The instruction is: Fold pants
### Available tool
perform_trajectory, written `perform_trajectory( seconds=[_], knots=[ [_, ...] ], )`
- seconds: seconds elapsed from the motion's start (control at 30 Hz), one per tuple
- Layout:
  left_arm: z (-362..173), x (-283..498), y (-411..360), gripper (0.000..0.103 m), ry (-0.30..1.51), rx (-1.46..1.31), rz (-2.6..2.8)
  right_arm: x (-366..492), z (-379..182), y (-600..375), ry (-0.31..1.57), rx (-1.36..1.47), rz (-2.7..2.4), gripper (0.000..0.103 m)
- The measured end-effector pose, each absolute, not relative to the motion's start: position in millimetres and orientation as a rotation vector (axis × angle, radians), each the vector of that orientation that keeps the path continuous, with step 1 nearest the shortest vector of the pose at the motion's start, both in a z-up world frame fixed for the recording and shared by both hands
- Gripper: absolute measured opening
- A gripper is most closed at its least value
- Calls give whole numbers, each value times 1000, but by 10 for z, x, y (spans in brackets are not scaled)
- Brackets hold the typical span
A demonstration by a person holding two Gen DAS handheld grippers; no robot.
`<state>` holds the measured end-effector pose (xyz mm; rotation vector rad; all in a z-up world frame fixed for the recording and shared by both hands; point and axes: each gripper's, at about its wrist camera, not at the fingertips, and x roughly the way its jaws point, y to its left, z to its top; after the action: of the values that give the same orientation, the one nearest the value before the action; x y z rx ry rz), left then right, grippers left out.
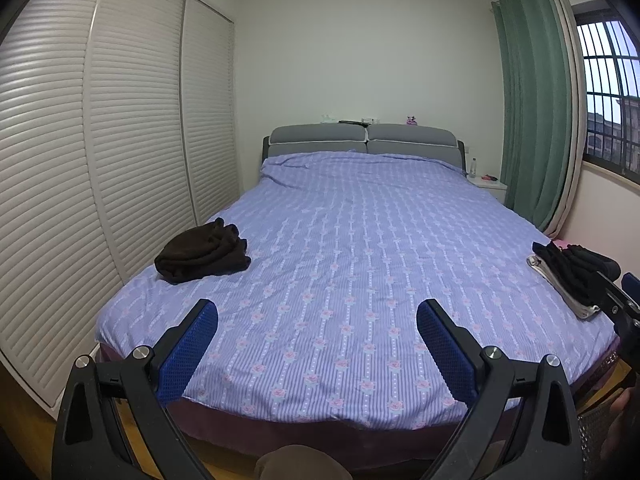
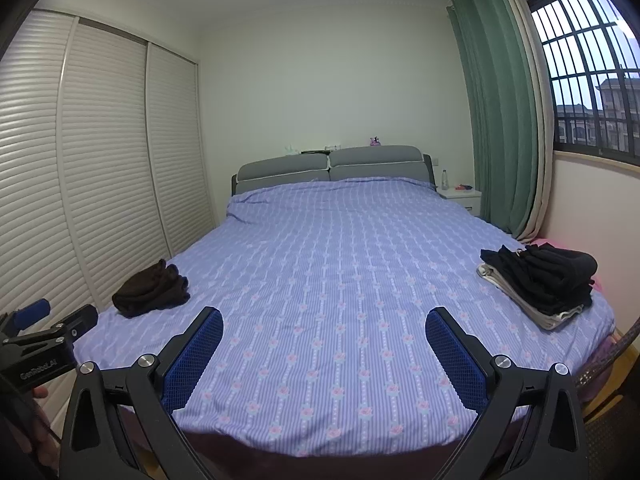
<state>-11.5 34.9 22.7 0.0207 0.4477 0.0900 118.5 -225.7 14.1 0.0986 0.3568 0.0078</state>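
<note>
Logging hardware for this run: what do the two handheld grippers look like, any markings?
Both match: the left gripper and right gripper have black angular plastic arms with triangular cut-outs, silver round pivot bolts, and blue mesh-textured pads on the inner finger faces. In the right wrist view, the left unit's black body carries white "GenRobot.AI" lettering. No cables visible.

Bedspread (image 1: 352,248) middle open, dark bundle (image 1: 202,254) left, clothes stack (image 2: 540,284) right edge
</note>
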Motion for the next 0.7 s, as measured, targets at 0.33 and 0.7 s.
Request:
perform_trajectory(
  seconds=[0.33,0.7],
  knots=[
    [238,-145,319,101,444,20,88,1183,161,-2296,351,103,3,103],
    [241,-134,303,101,440,26,94,1171,151,-2301,351,105,3,103]
  ],
)
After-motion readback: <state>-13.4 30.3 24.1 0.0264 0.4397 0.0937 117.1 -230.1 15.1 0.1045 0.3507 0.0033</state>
